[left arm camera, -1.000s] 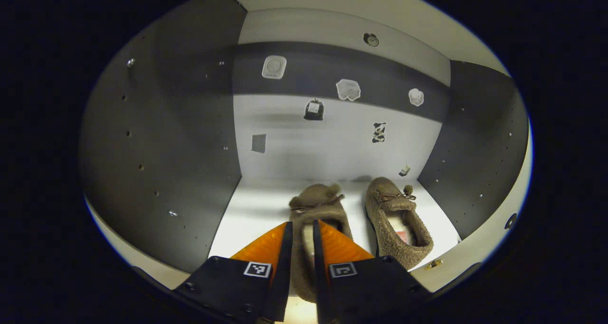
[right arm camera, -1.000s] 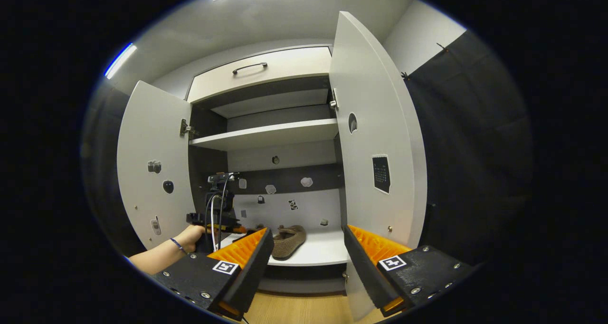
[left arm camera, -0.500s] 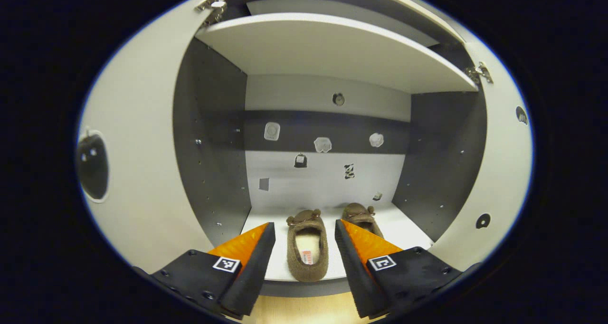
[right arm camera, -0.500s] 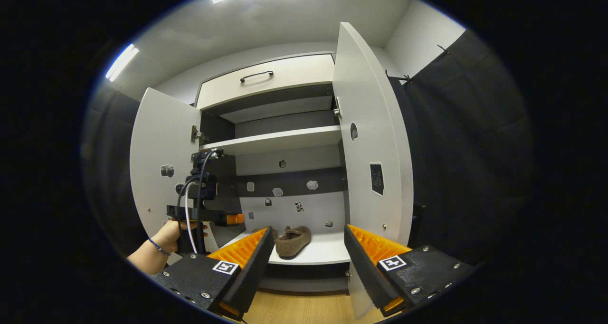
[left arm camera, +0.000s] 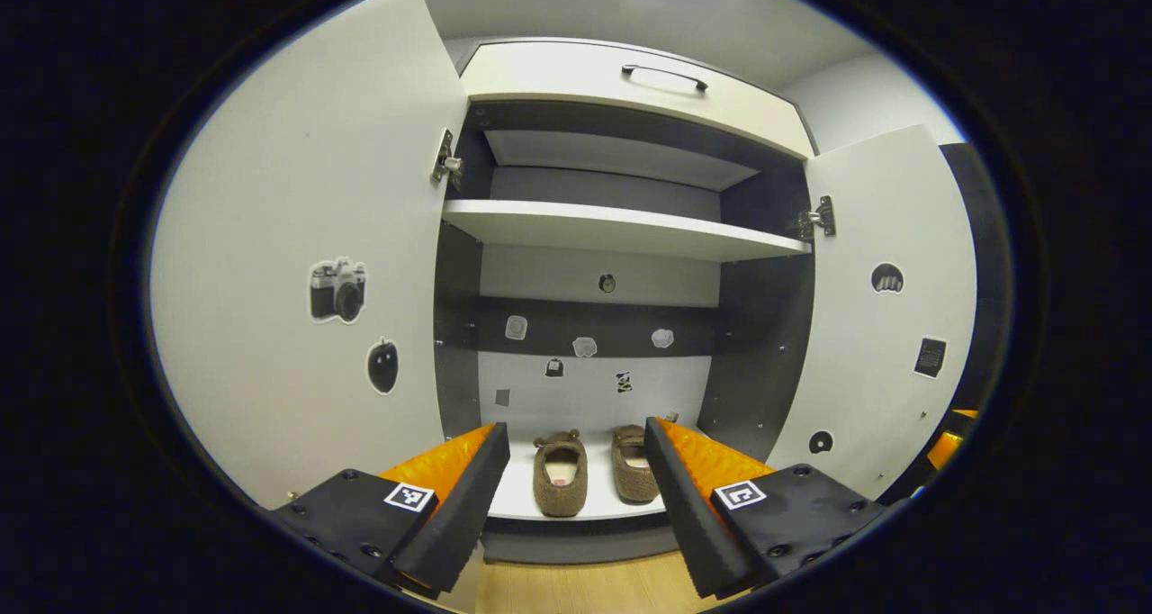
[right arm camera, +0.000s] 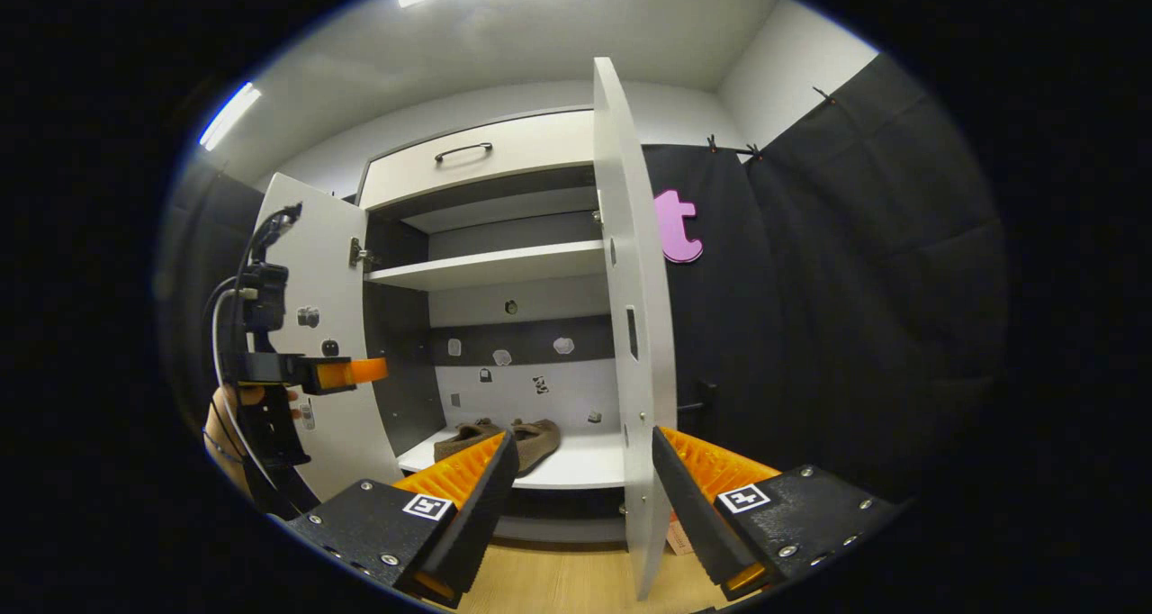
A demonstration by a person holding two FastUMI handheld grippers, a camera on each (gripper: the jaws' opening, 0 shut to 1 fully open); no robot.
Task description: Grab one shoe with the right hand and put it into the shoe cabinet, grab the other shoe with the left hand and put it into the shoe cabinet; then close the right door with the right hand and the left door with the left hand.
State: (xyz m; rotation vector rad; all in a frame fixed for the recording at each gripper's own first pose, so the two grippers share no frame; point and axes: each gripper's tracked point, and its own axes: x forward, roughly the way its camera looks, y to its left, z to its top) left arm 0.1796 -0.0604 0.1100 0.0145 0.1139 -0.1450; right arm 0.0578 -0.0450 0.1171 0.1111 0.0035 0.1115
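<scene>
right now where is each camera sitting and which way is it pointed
Left gripper view: rides on the left hand-held gripper, facing straight into the open shoe cabinet at the two slippers on the bottom shelf; its own two fingers show at the bottom, spread apart.
Right gripper view: rides on the right hand-held gripper, looking at the cabinet from farther right, near the right door; its own spread fingers show, plus the left hand-held gripper and the hand holding it.
Shared: the cabinet, both doors, the slippers, the upper drawer handle.
</scene>
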